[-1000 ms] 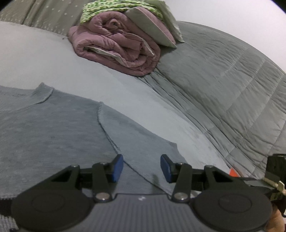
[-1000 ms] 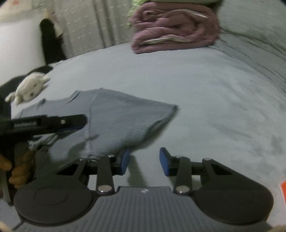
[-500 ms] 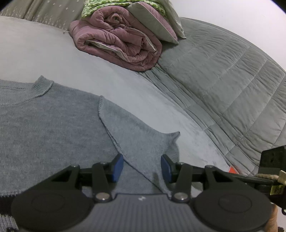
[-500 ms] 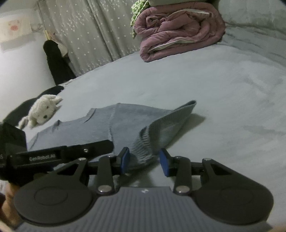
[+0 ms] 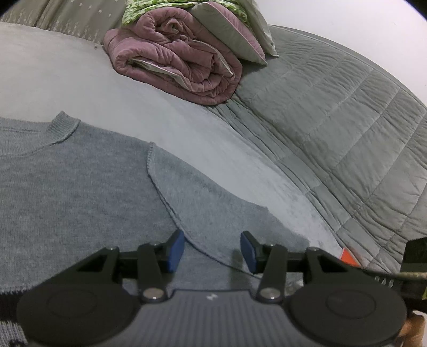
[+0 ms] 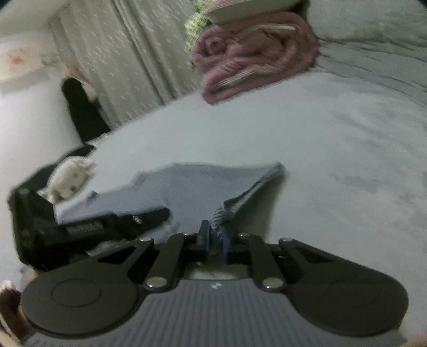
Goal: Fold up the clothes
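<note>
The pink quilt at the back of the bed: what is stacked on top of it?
On the pink quilt lie a grey pillow and a green patterned cloth. How far the cloth runs under the pillow is hidden.

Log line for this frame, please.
stage: sleeve fold | right gripper: shut on grey sweater sleeve cuff | left gripper: open above sweater | surface: bed

Left tongs [image 5: 212,251] agape; right tongs [image 6: 215,240] pinched together.
</note>
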Available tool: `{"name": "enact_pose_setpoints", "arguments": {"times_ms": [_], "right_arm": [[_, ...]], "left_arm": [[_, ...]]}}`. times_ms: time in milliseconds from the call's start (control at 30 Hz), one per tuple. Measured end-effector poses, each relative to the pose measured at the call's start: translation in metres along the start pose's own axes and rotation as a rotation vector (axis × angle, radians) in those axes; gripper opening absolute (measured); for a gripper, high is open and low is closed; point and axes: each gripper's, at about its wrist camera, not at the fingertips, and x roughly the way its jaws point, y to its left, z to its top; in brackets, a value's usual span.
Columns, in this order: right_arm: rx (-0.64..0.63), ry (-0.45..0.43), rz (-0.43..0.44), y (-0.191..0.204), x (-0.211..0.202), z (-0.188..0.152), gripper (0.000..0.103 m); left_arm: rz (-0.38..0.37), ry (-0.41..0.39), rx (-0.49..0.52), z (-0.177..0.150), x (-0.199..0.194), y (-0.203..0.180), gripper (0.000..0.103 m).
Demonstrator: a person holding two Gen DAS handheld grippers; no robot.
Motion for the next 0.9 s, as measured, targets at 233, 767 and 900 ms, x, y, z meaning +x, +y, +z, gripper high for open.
{"name": "enact_pose_setpoints", "arguments": {"times_ms": [233,767,900], "right_arm": [[-0.109,0.048,-0.098,0.007,0.012,-0.016,0.01],[0.249,-0.028,0.069,-0.04,-0.012,-0.032,0.019],[0.259,-0.023,0.058,-0.022,-0.032,-0.045,0.049]], "left_arm": [[0.004,0.003,0.002,0.0,0.001,-0.001,0.048],[0.127,-0.116,-0.076,-0.026,-0.059,-0.009,0.055],[0.176,-0.105,-0.098,-0.046,-0.096,-0.013,0.055]]}}
